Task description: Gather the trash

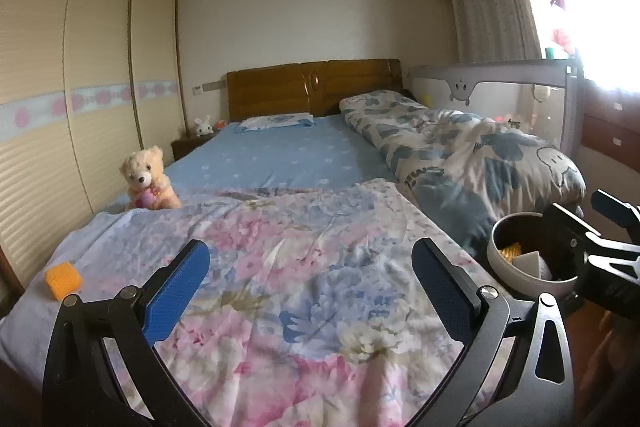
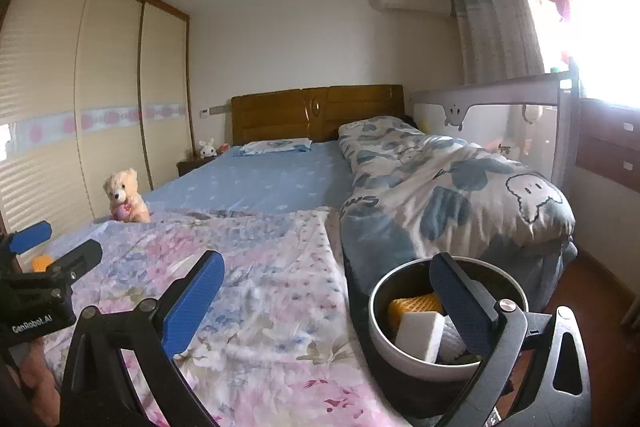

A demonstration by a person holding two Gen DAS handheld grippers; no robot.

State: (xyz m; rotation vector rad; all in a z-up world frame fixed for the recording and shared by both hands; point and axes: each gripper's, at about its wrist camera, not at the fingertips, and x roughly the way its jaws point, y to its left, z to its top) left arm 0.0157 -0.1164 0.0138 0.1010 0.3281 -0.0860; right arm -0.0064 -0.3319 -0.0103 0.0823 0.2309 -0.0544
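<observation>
A round trash bin (image 2: 384, 343) stands at the bed's right side, holding an orange foam piece (image 2: 412, 305) and a white block (image 2: 420, 335); it also shows in the left wrist view (image 1: 504, 267). An orange foam piece (image 1: 63, 281) lies on the floral quilt (image 1: 304, 267) at the left edge, also seen in the right wrist view (image 2: 42, 262). My left gripper (image 1: 311, 271) is open and empty above the quilt. My right gripper (image 2: 326, 291) is open and empty, its right finger (image 2: 460, 299) over the bin.
A teddy bear (image 1: 146, 179) sits at the bed's left edge. A rolled blue-patterned duvet (image 2: 452, 187) lies along the right side. A wardrobe (image 1: 60, 107) runs along the left wall. A bed rail (image 2: 488, 115) and drawers (image 2: 608, 143) stand at the right.
</observation>
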